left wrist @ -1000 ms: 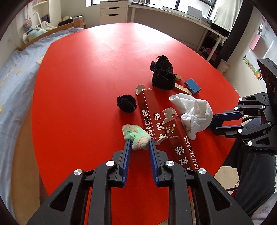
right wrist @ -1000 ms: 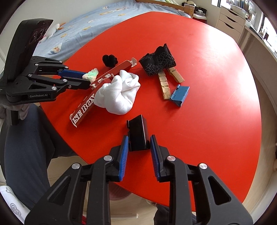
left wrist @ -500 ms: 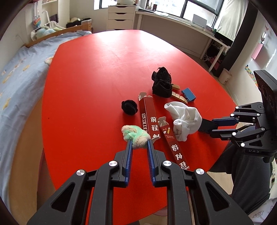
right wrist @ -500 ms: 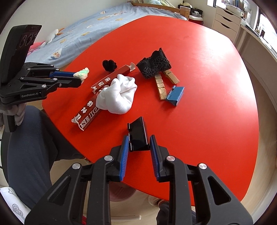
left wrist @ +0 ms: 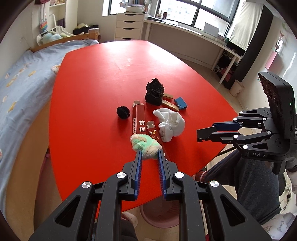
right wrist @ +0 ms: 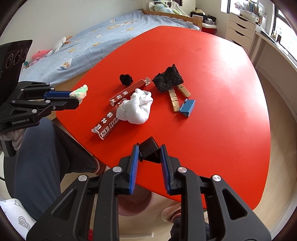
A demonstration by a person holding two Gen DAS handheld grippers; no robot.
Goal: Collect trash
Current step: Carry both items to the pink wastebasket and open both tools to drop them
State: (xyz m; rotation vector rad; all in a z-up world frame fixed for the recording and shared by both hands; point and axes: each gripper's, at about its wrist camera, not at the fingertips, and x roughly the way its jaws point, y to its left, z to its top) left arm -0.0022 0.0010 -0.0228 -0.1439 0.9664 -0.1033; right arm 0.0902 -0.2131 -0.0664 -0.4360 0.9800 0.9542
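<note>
Place: I am looking into a home bedroom, likely a child's.
Bed [right wrist: 115, 35]: blue printed sheet, wooden frame, soft toys [right wrist: 40, 54] on it.
Storage: white drawer unit [left wrist: 129, 27] below the window [left wrist: 185, 11].
Desk [left wrist: 194, 37]: long, white, along the window wall.
Tabletop [left wrist: 96, 89]: red, beside the bed.

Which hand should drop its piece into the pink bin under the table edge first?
Probably the left. The left gripper, shut on the green fluffy wad, sits almost directly above the pink bin. The right gripper, holding the black box, looks about as close; either works.
</note>
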